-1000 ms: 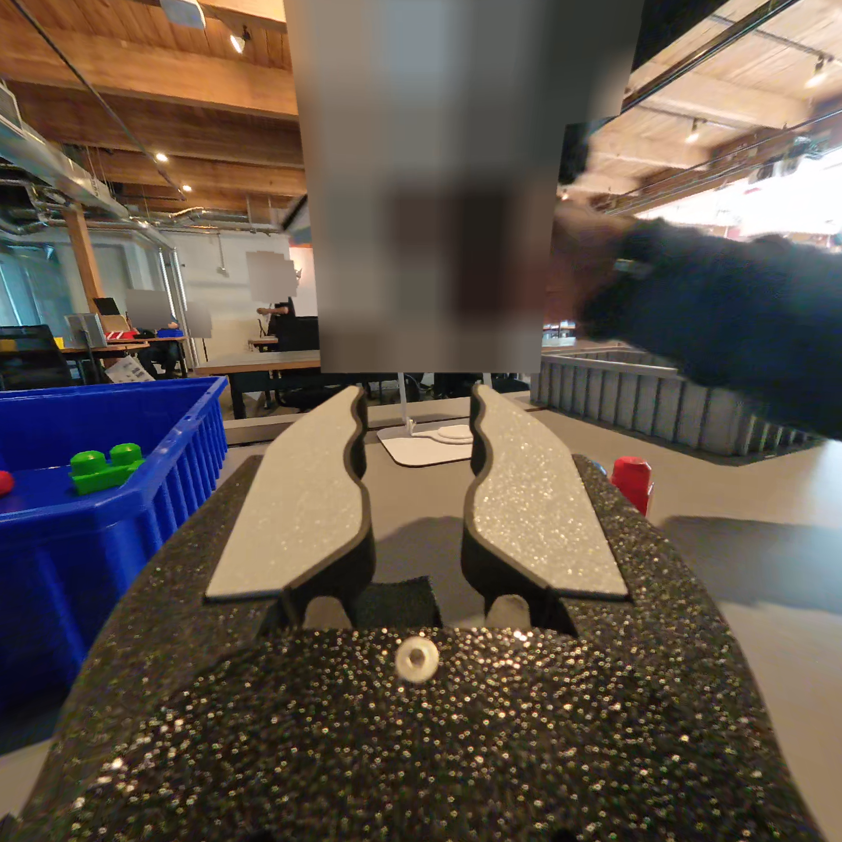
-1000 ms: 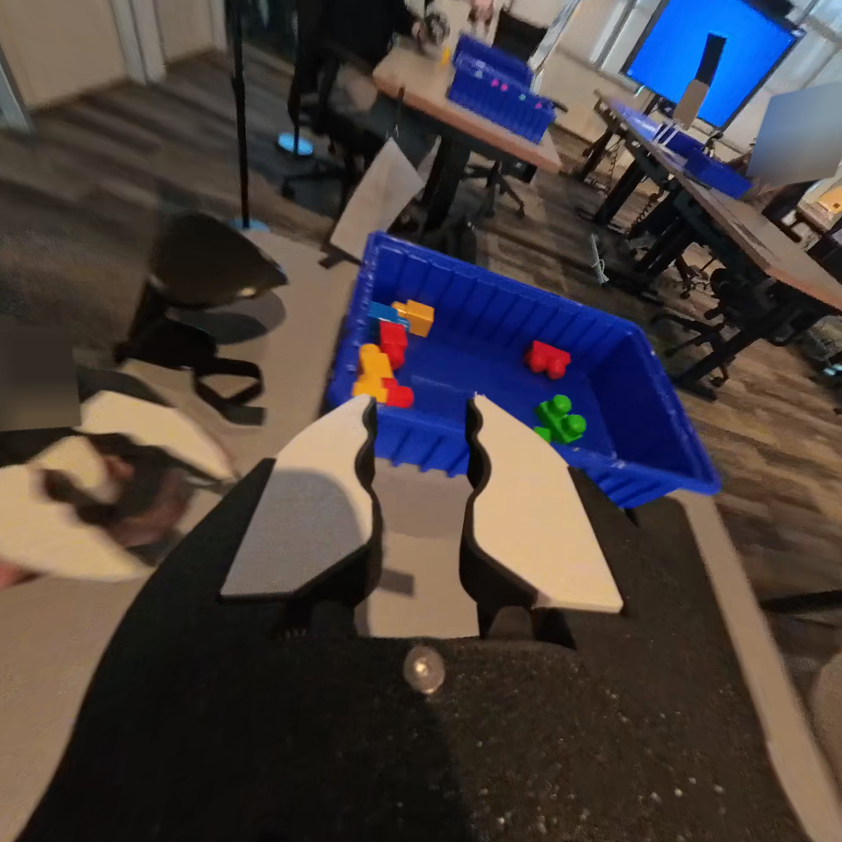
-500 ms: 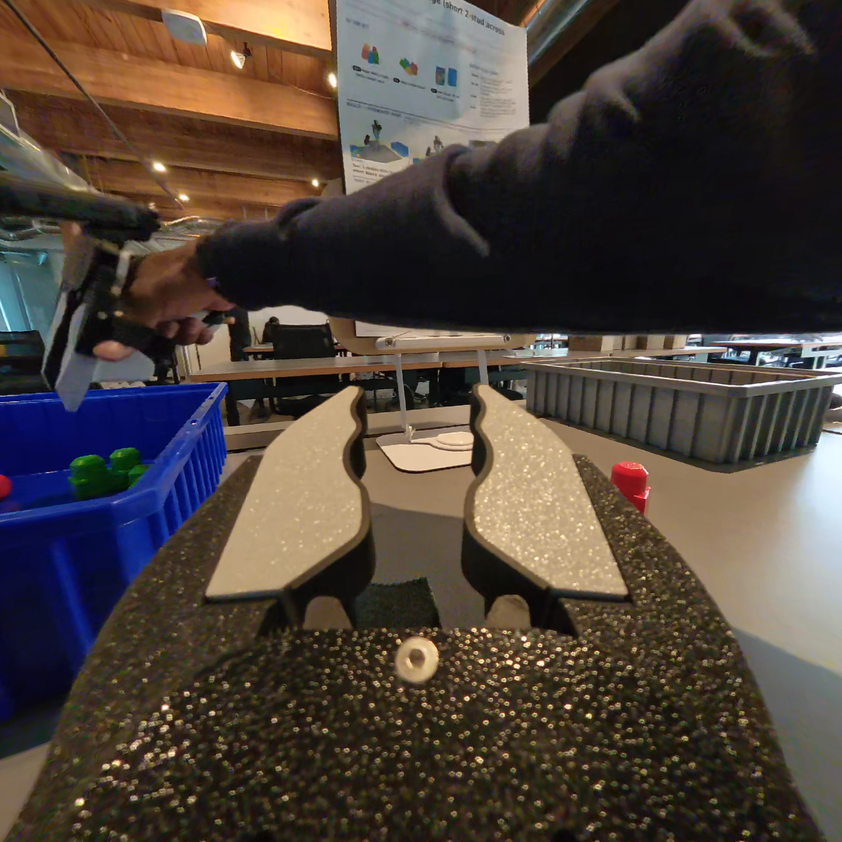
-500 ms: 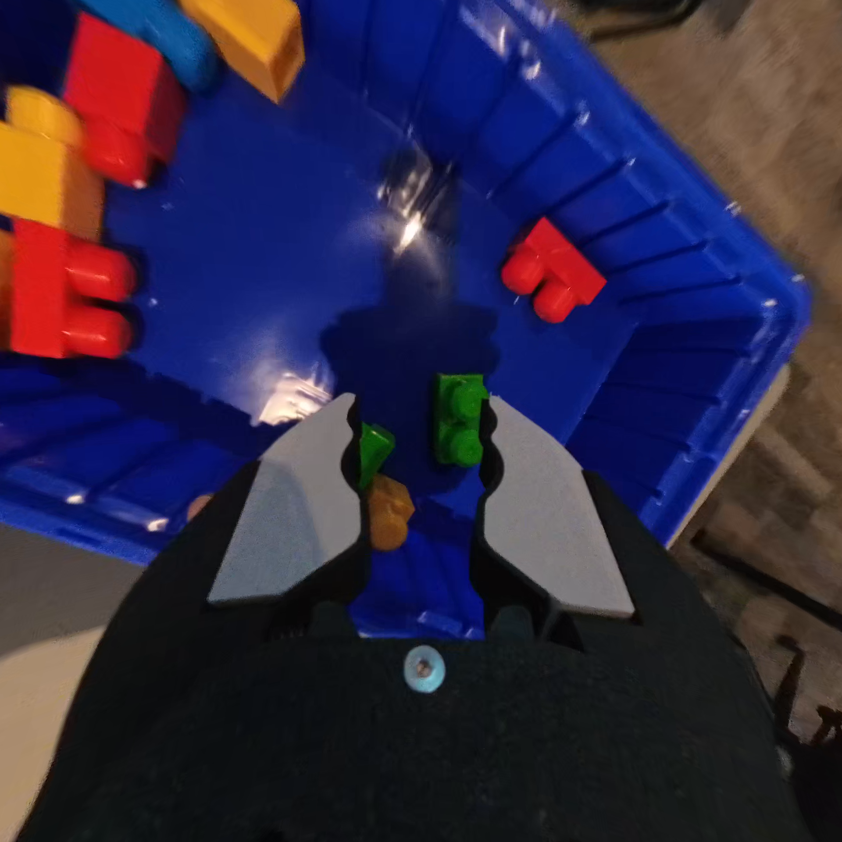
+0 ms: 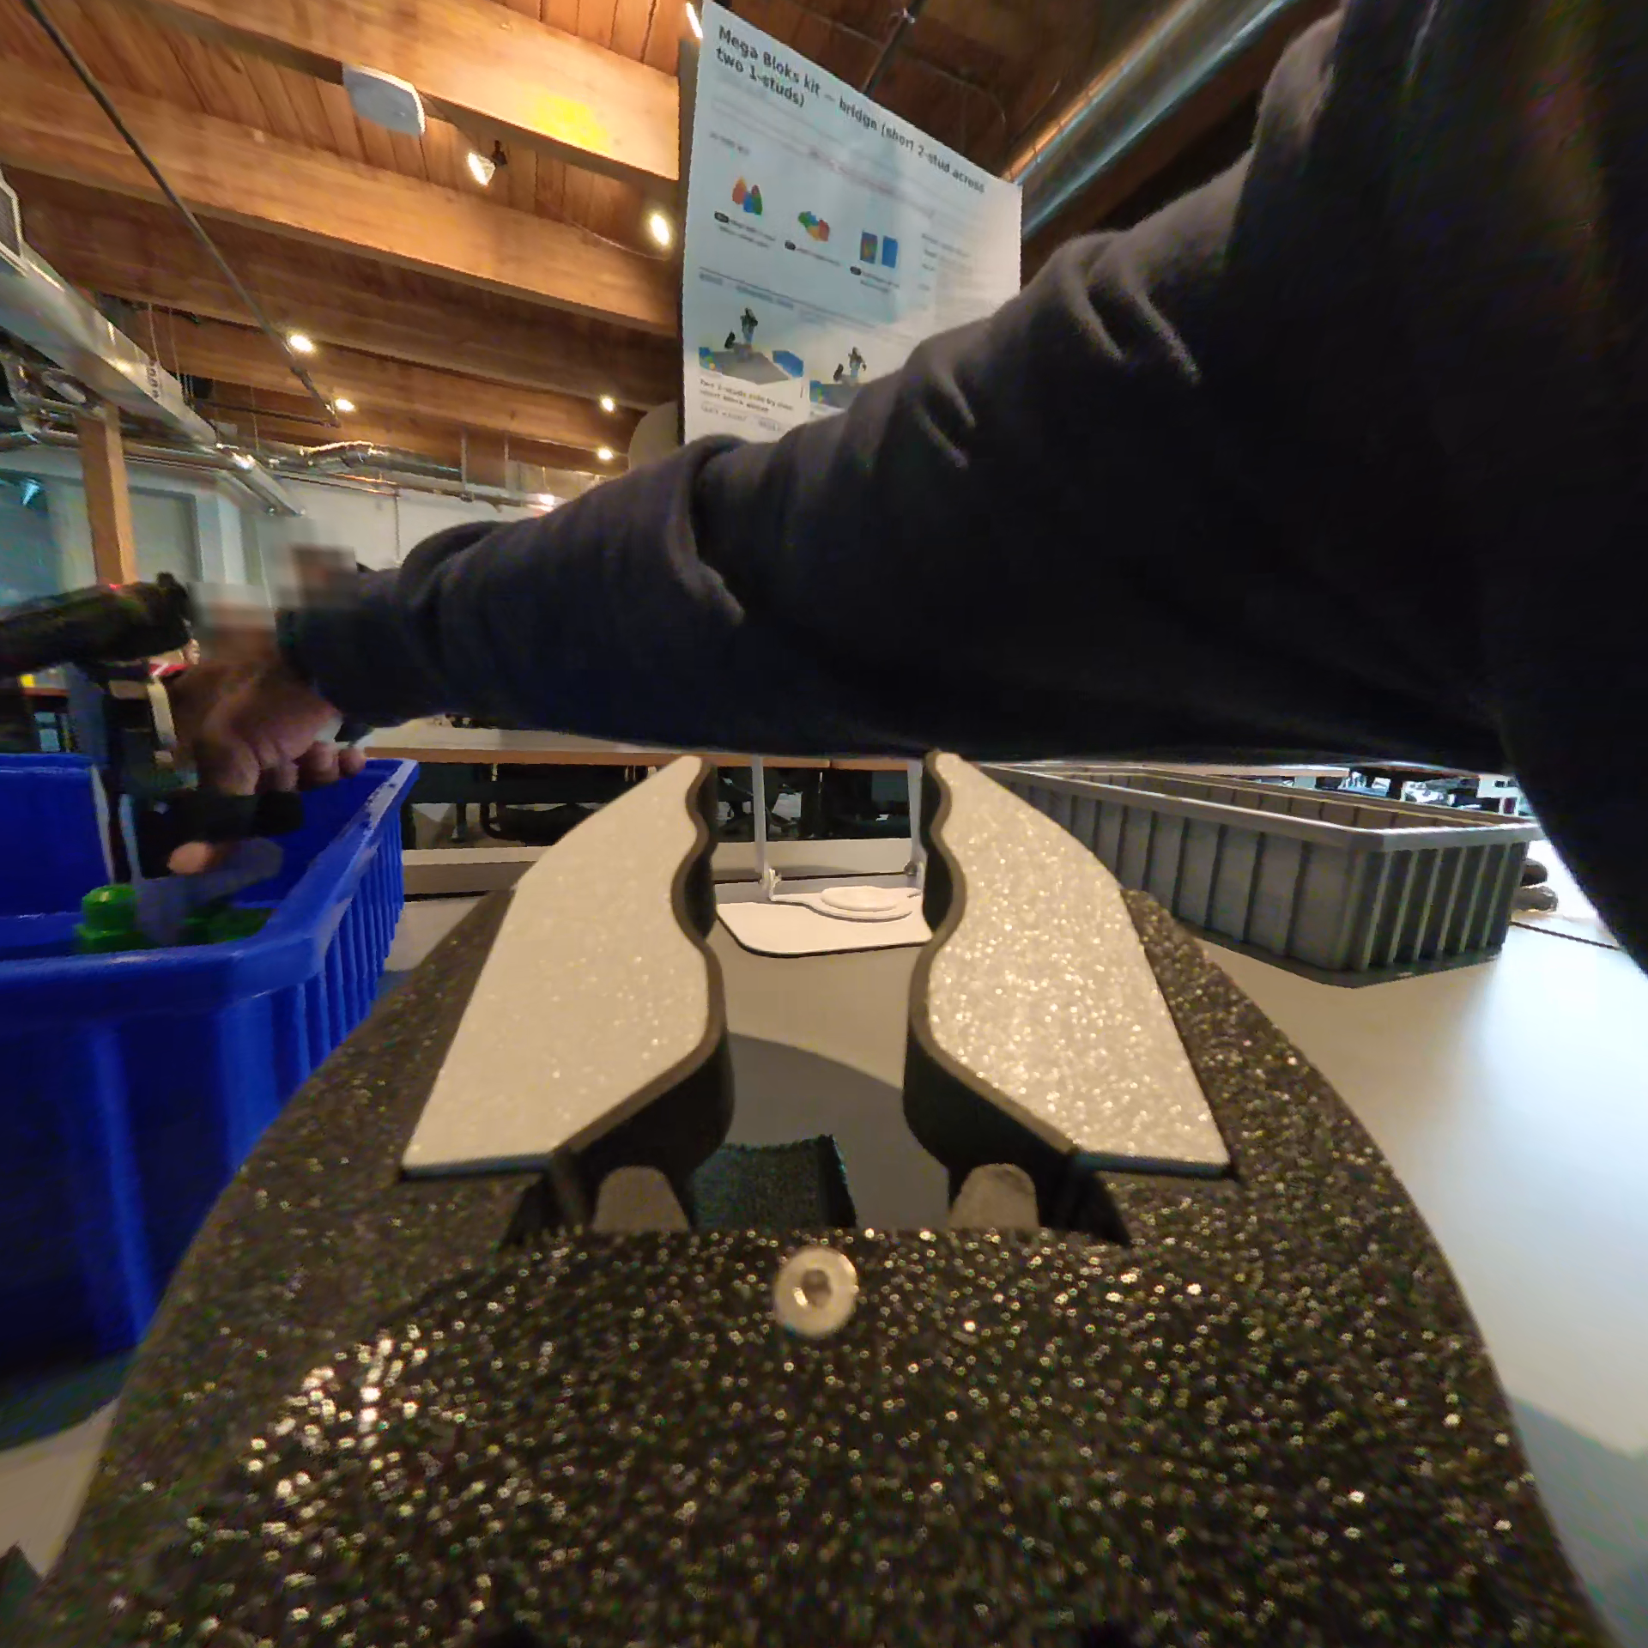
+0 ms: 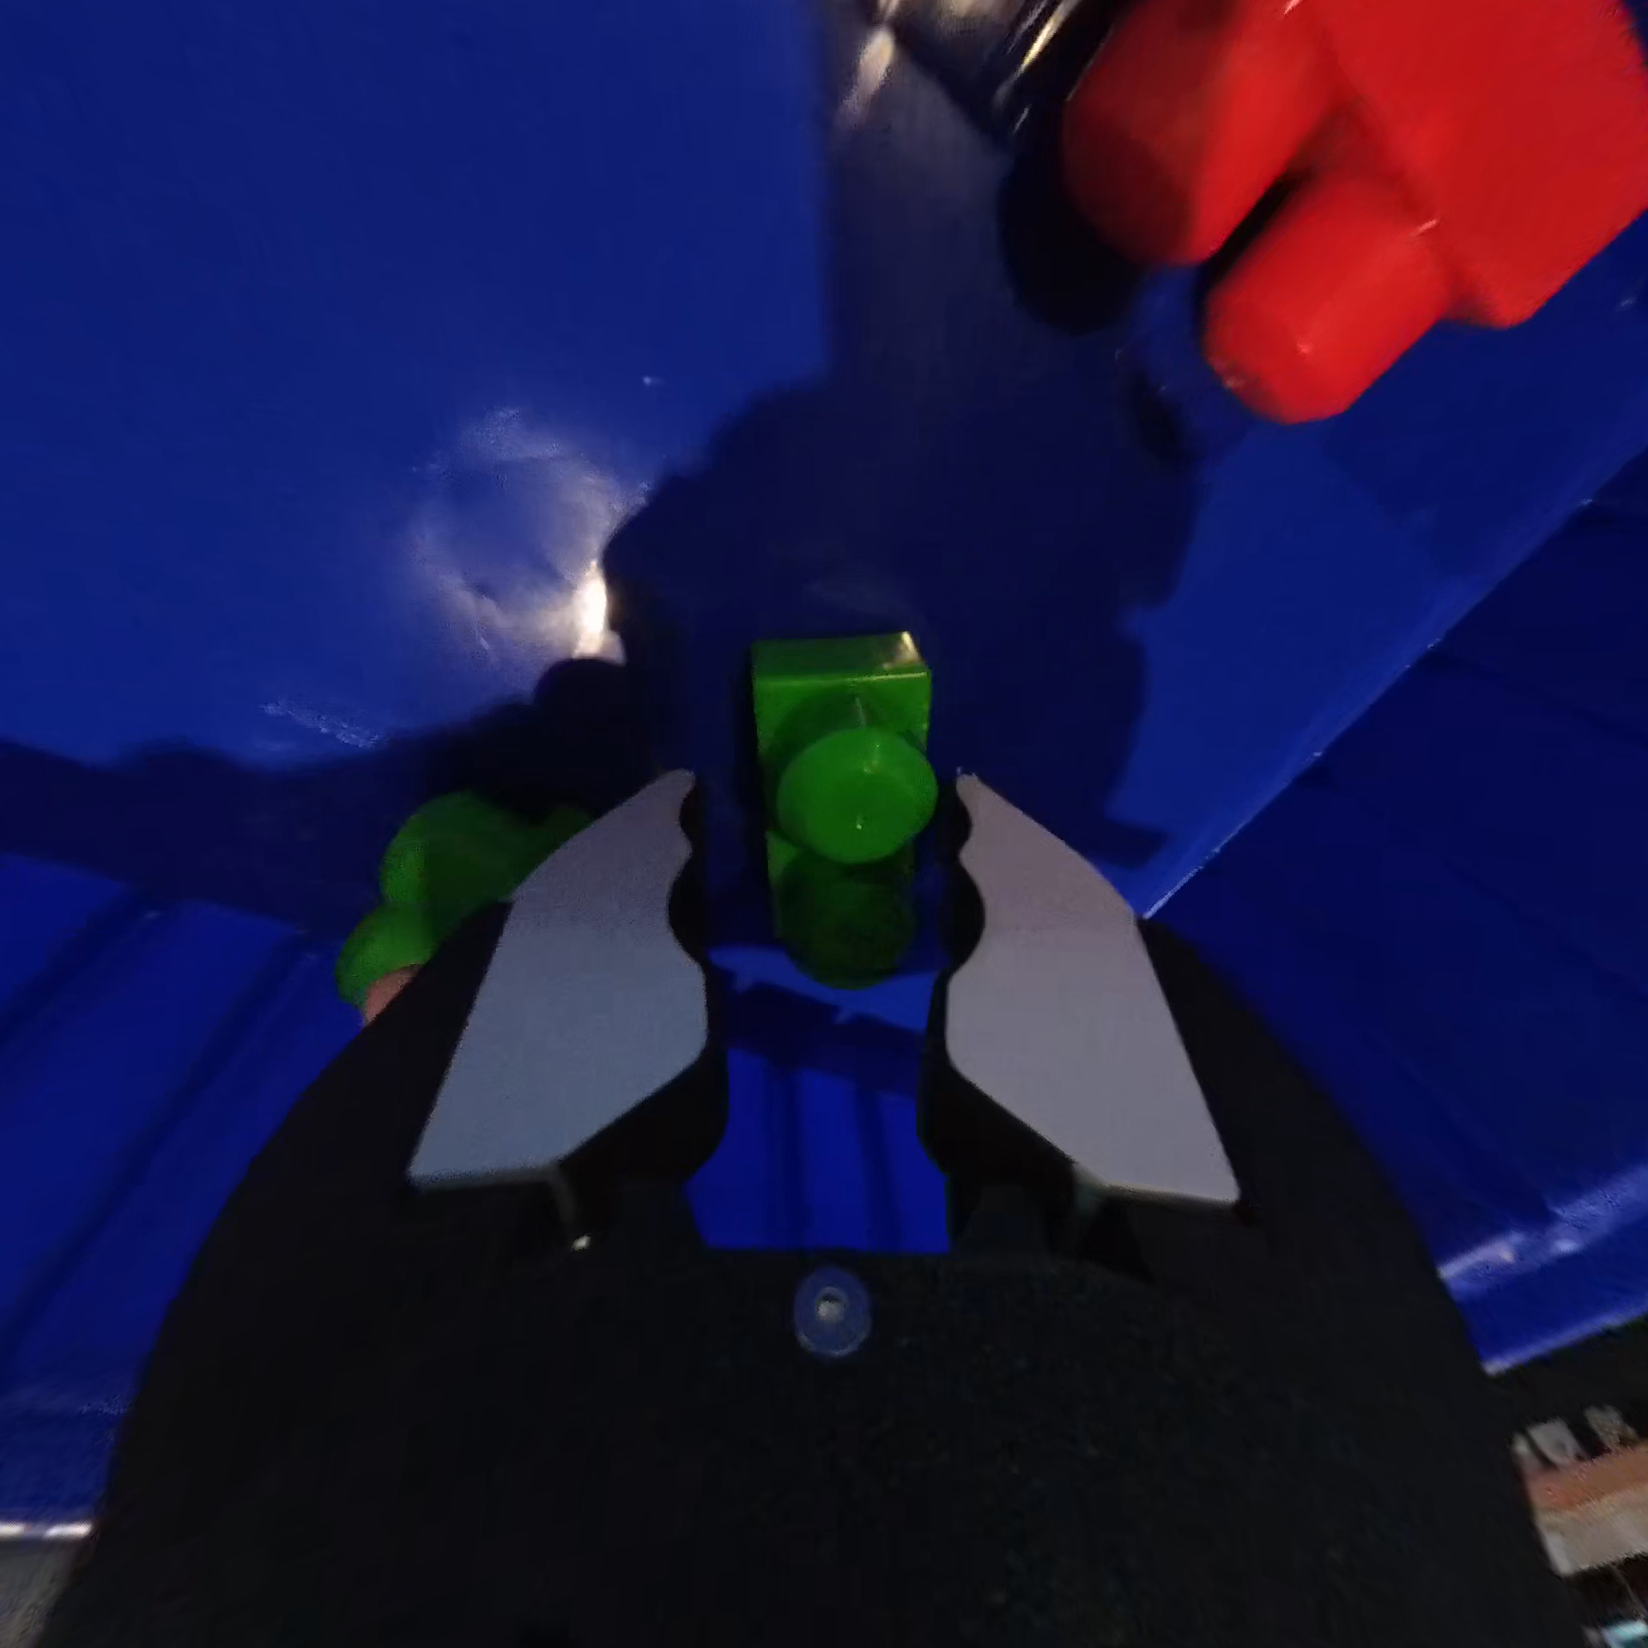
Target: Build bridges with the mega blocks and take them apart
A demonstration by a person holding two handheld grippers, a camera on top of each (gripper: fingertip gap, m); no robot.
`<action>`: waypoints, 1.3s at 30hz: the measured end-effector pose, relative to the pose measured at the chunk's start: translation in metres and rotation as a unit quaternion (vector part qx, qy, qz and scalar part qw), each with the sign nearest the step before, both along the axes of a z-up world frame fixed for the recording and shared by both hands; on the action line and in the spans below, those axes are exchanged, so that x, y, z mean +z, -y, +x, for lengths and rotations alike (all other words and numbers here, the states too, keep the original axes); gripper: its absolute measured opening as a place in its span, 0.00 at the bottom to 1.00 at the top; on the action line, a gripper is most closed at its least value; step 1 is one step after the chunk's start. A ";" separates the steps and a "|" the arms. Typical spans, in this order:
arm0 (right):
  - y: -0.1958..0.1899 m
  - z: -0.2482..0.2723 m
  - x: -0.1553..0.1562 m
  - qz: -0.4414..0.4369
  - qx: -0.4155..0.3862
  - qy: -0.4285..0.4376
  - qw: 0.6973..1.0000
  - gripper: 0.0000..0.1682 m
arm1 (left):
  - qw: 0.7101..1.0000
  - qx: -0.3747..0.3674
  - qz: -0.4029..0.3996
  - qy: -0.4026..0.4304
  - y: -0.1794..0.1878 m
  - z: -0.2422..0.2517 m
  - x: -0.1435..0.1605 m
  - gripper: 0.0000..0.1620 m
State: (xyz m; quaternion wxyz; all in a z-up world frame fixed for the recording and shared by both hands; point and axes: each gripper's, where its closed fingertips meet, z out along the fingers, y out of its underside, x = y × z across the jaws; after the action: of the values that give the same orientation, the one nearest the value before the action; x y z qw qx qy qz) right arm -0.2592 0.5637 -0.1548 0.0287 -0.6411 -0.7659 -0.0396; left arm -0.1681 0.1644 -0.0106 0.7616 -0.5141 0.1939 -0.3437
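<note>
Step in hand: judged to be the picking of a first block from the bin; no bridge is seen on the table yet.

Right tongs: held nose-down inside the blue bin. The jaws are parted to about the width of a block and nothing is gripped. A green block, studs pointing towards the camera, is framed between the tips; contact with either finger cannot be told.

Near left of right tongs: a second green block, partly hidden behind the left finger.

Far right in bin: a red block, lying on its side, well apart from the tongs.

Left tongs: held low over the grey table, jaws moderately open, empty, touching nothing.

Left of left tongs: the blue bin stands on the table, with the person's hand and the other tongs reaching into it.

Above left tongs: a dark sleeve crosses the view.

Far side of table: a white stand base, a grey tray, and a printed sheet set upright.

Next move, as judged: the right tongs need lowering a little so the fingers straddle the green block's sides, then closing squarely; the neighbouring green block could be nudged.
</note>
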 end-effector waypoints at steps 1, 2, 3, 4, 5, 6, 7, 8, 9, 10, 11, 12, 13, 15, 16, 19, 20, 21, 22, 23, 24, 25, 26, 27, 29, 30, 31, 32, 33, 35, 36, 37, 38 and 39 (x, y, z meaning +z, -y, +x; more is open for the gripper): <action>0.001 0.002 -0.004 -0.003 -0.005 0.011 1.000 0.27 | 1.000 0.000 0.000 0.001 0.000 0.000 0.000 0.26; 0.003 0.002 -0.004 -0.012 -0.012 0.013 1.000 0.22 | 1.000 -0.001 -0.001 0.001 0.000 0.000 0.000 0.26; 0.004 0.000 -0.005 -0.015 -0.021 0.010 1.000 0.21 | 1.000 -0.001 -0.001 -0.001 0.000 0.000 0.000 0.26; 0.003 0.000 -0.004 -0.013 -0.027 0.013 0.999 0.21 | 1.000 -0.001 -0.001 -0.003 0.000 0.001 -0.001 0.26; 0.002 0.001 -0.004 -0.005 -0.028 0.019 0.999 0.21 | 1.000 -0.001 0.000 -0.006 0.000 0.002 -0.001 0.26; -0.002 0.001 -0.003 0.012 -0.027 0.025 0.999 0.21 | 1.000 -0.001 0.001 -0.008 0.000 0.002 -0.001 0.26; -0.005 0.001 0.000 0.032 -0.026 0.028 0.999 0.21 | 1.000 0.000 0.002 -0.008 0.001 0.002 -0.001 0.26; -0.007 -0.001 0.005 0.047 -0.026 0.023 0.998 0.21 | 1.000 0.000 0.002 -0.008 0.001 0.002 -0.001 0.26; -0.008 -0.005 0.013 0.059 -0.026 0.009 0.998 0.21 | 1.000 -0.001 0.001 -0.006 0.000 0.002 -0.001 0.26; -0.006 -0.010 0.024 0.072 -0.027 -0.011 0.997 0.21 | 1.000 0.000 0.000 -0.003 0.000 0.001 -0.001 0.26; -0.003 -0.016 0.040 0.083 -0.030 -0.039 0.995 0.21 | 1.000 0.001 0.000 0.001 0.000 -0.001 0.000 0.26; 0.005 -0.023 0.057 0.086 -0.033 -0.073 0.993 0.21 | 1.000 0.001 0.000 0.006 0.000 -0.002 0.001 0.27; 0.018 -0.030 0.077 0.084 -0.035 -0.116 0.989 0.21 | 1.000 0.003 0.002 0.013 0.001 -0.004 0.002 0.27; 0.053 -0.038 0.121 0.077 -0.042 -0.212 0.973 0.21 | 1.000 0.015 0.009 0.025 0.003 -0.011 0.006 0.27; 0.074 -0.037 0.142 0.075 -0.046 -0.257 0.962 0.21 | 0.999 0.027 0.012 0.032 0.006 -0.018 0.009 0.27; 0.146 -0.012 0.196 0.069 -0.069 -0.371 0.924 0.21 | 0.997 0.068 0.003 0.042 0.025 -0.048 0.035 0.29; 0.173 0.001 0.209 0.065 -0.075 -0.397 0.912 0.21 | 0.996 0.084 0.000 0.037 0.035 -0.061 0.046 0.30; 0.202 0.015 0.220 0.056 -0.083 -0.424 0.900 0.21 | 0.994 0.107 -0.002 0.028 0.047 -0.077 0.055 0.30; 0.232 0.028 0.228 0.036 -0.092 -0.450 0.888 0.21 | 0.991 0.135 -0.010 0.018 0.056 -0.096 0.060 0.30; 0.263 0.040 0.232 0.018 -0.096 -0.469 0.878 0.21 | 0.986 0.165 -0.024 0.005 0.063 -0.117 0.060 0.30; 0.288 0.051 0.234 0.014 -0.101 -0.487 0.867 0.21 | 0.981 0.191 -0.042 -0.004 0.069 -0.139 0.058 0.30; 0.309 0.061 0.232 0.017 -0.108 -0.500 0.859 0.21 | 0.976 0.212 -0.057 -0.012 0.076 -0.161 0.055 0.30; 0.329 0.069 0.229 0.016 -0.113 -0.512 0.851 0.21 | 0.970 0.233 -0.067 -0.025 0.083 -0.183 0.051 0.31; 0.348 0.075 0.226 0.011 -0.113 -0.528 0.842 0.21 | 0.963 0.256 -0.069 -0.050 0.091 -0.204 0.048 0.30; 0.377 0.085 0.217 0.002 -0.120 -0.555 0.823 0.21 | 0.942 0.308 -0.077 -0.106 0.107 -0.250 0.039 0.25; 0.389 0.090 0.210 -0.004 -0.123 -0.564 0.817 0.21 | 0.935 0.320 -0.087 -0.122 0.112 -0.268 0.037 0.20; 0.399 0.094 0.203 -0.014 -0.125 -0.572 0.811 0.21 | 0.936 0.314 -0.090 -0.131 0.114 -0.277 0.041 0.17; 0.409 0.096 0.196 -0.031 -0.125 -0.578 0.806 0.21 | 0.942 0.293 -0.082 -0.144 0.111 -0.280 0.049 0.15; 0.418 0.097 0.190 -0.052 -0.123 -0.581 0.803 0.21 | 0.947 0.270 -0.069 -0.160 0.106 -0.280 0.058 0.13; 0.430 0.100 0.182 -0.073 -0.122 -0.585 0.799 0.21 | 0.955 0.242 -0.072 -0.157 0.084 -0.290 0.079 0.08; 0.435 0.102 0.180 -0.078 -0.116 -0.584 0.800 0.21 | 0.961 0.214 -0.076 -0.155 0.072 -0.288 0.090 0.05; 0.440 0.105 0.178 -0.078 -0.112 -0.582 0.801 0.21 | 0.969 0.169 -0.079 -0.163 0.063 -0.276 0.099 0.00; 0.443 0.109 0.178 -0.074 -0.109 -0.583 0.801 0.21 | 0.973 0.118 -0.076 -0.184 0.055 -0.255 0.108 0.00; 0.446 0.112 0.178 -0.072 -0.105 -0.585 0.801 0.21 | 0.971 0.074 -0.064 -0.217 0.048 -0.230 0.115 0.00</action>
State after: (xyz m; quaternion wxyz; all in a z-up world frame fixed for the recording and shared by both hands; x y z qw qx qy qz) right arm -0.1468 0.1177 0.0229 0.4203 -0.6196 -0.5320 0.3955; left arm -0.3977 0.1163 0.1042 0.6901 -0.6371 0.2934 -0.1782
